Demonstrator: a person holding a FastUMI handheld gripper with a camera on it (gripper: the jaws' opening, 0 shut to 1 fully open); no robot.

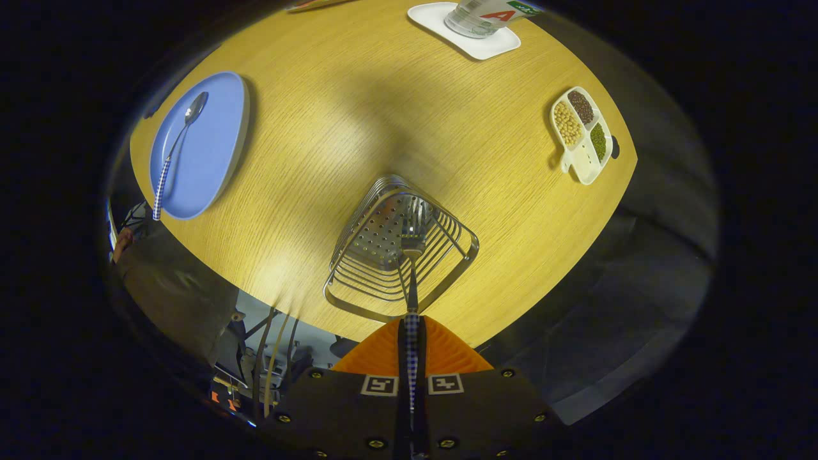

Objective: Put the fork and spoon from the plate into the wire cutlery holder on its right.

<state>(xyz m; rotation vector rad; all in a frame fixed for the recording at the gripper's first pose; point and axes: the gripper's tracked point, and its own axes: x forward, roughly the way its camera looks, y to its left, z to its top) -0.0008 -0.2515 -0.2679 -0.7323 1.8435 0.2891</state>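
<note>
gripper (pixel 412 348) clamps checked fork (pixel 412 255) | tines over wire holder (pixel 399 246)

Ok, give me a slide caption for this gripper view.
Gripper shut on the fork, lowering it tines-first into the wire cutlery holder.

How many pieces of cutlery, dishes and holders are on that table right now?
Cutlery: 2, the fork clamped in the gripper and the spoon.
Dishes: 3, the blue plate, white tray, divided dish.
Wire holders: 1.
Total: 6.
</note>
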